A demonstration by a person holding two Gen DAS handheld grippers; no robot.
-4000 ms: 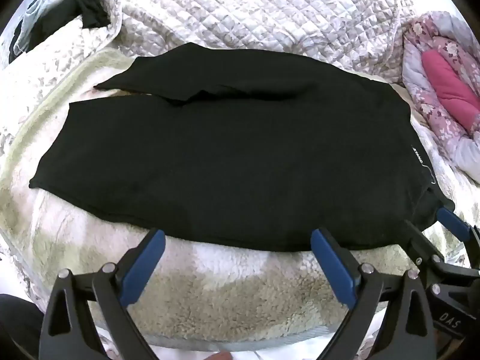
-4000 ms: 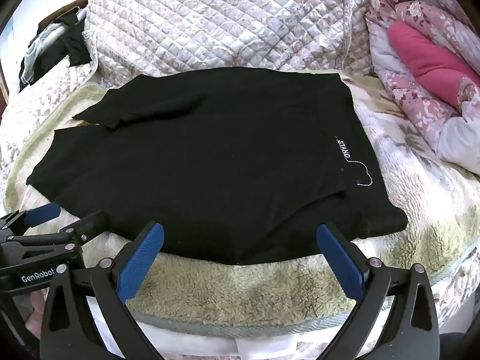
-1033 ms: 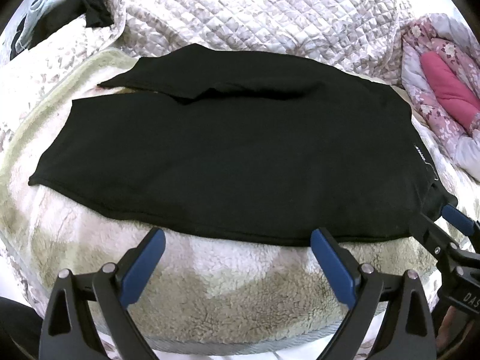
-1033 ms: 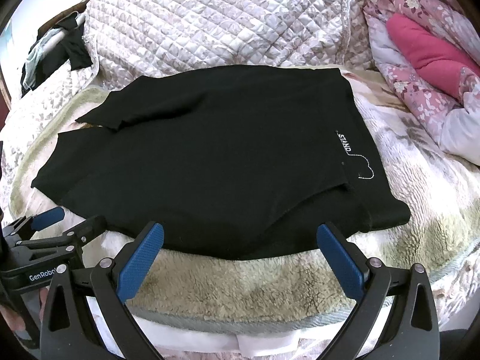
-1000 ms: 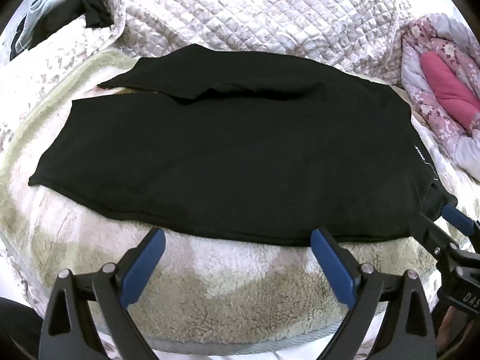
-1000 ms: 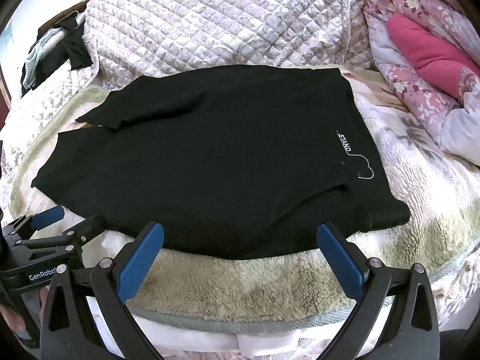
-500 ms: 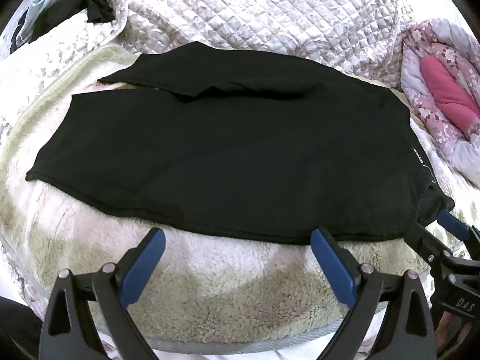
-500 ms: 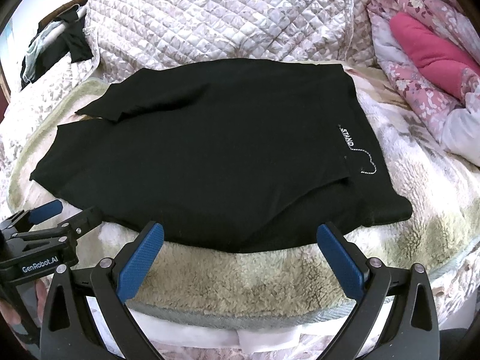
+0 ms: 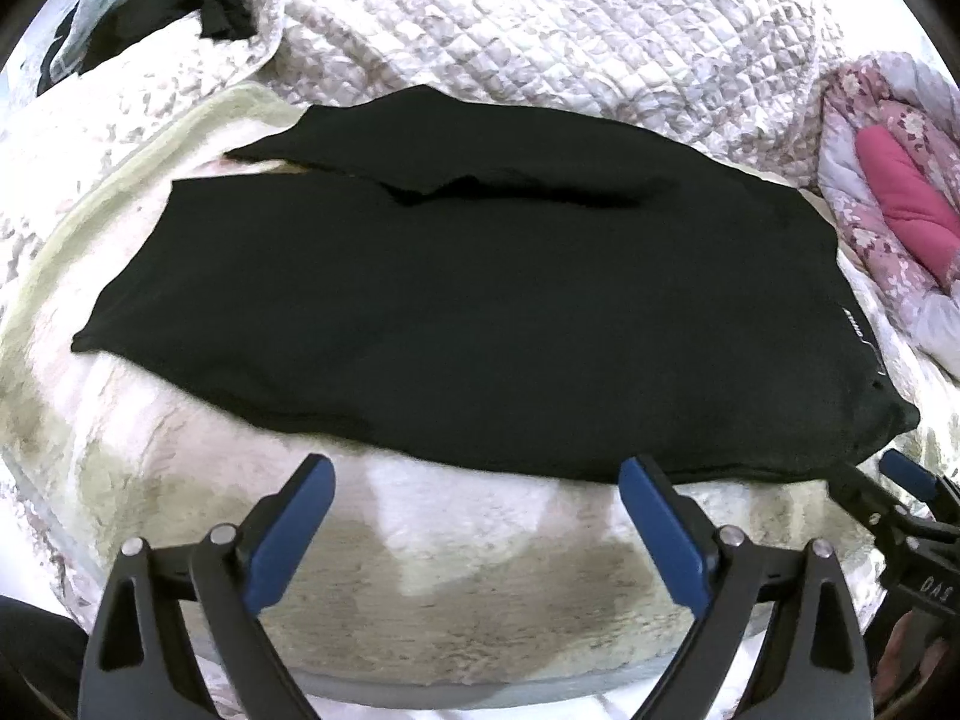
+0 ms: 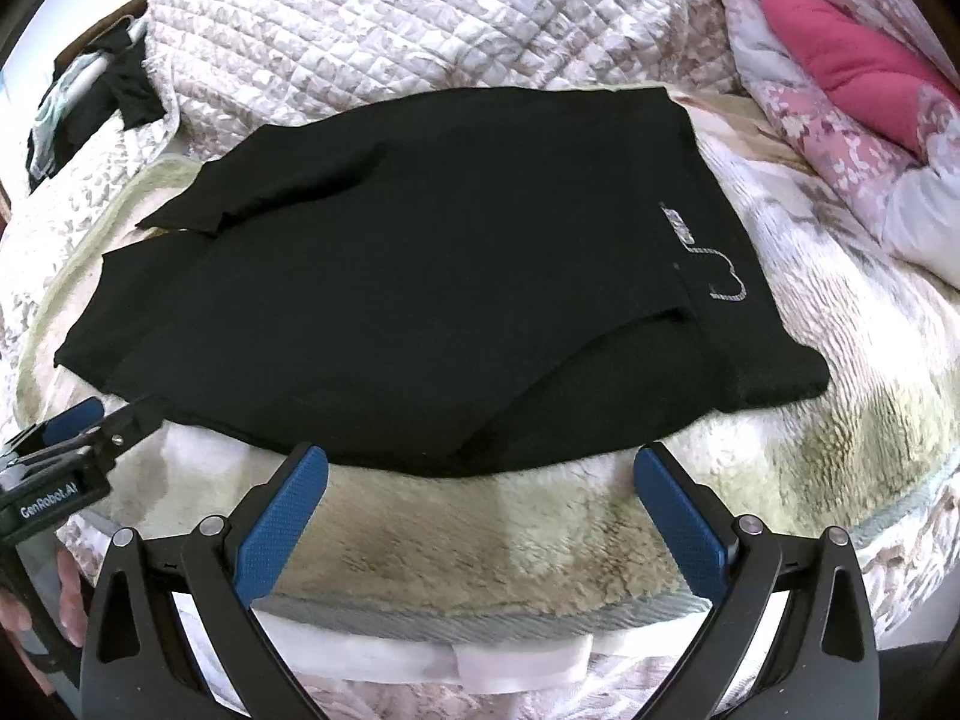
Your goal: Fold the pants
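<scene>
Black pants (image 9: pixel 468 300) (image 10: pixel 432 276) lie flat on a fleecy cream blanket (image 9: pixel 468 564) (image 10: pixel 480 534), waistband to the right with a small white logo (image 10: pixel 708 252), leg ends to the left. The far leg's end is folded over the near one. My left gripper (image 9: pixel 477 507) is open, just short of the pants' near edge, nothing between its blue pads. My right gripper (image 10: pixel 480 498) is open too, at the near edge close to the waistband. Each gripper shows in the other's view: the right gripper (image 9: pixel 894 486) and the left gripper (image 10: pixel 99 423).
A quilted pale coverlet (image 9: pixel 540 36) (image 10: pixel 390 24) rises behind the pants. A pink floral duvet with a bright pink cushion (image 9: pixel 900 204) (image 10: pixel 852 60) lies at the right. Dark clothes (image 9: pixel 150 6) (image 10: pixel 102 90) are piled at the far left. The mattress edge (image 10: pixel 480 618) runs below the grippers.
Both grippers have lifted a little and drawn back slightly from the pants' near edge. The pants have not moved, and both grippers stay open.
</scene>
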